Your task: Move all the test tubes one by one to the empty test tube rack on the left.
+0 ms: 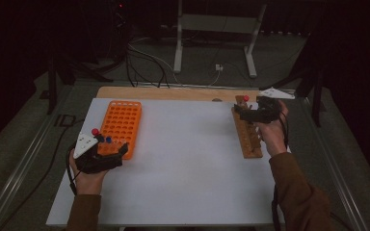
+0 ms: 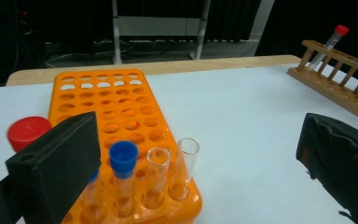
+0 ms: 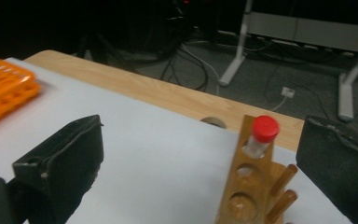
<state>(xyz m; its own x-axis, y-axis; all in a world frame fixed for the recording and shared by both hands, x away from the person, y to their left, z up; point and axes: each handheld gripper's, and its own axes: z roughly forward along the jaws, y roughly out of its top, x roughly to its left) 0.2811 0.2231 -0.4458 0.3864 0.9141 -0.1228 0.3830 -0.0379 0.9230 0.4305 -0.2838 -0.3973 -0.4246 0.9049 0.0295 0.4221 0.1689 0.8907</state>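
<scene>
An orange tube rack (image 1: pixel 120 124) lies on the left of the white table. At its near end stand a blue-capped tube (image 2: pixel 122 159), two uncapped glass tubes (image 2: pixel 157 164) and a red-capped tube (image 2: pixel 28 132). My left gripper (image 1: pixel 111 145) sits at that end, open, with the near row of tubes between its jaws (image 2: pixel 191 172). A wooden rack (image 1: pixel 248 134) lies on the right with one red-capped tube (image 1: pixel 245 98) in its far hole. My right gripper (image 1: pixel 243 114) hovers open by that far end; the tube (image 3: pixel 262 132) stands between its spread jaws (image 3: pixel 200 172), touching neither.
The white table top (image 1: pixel 183 159) lies open between the two racks. A wooden board edge (image 1: pixel 173 93) runs along the back. Beyond it, on the floor, are cables (image 1: pixel 144 62) and a white table frame (image 1: pixel 214 33).
</scene>
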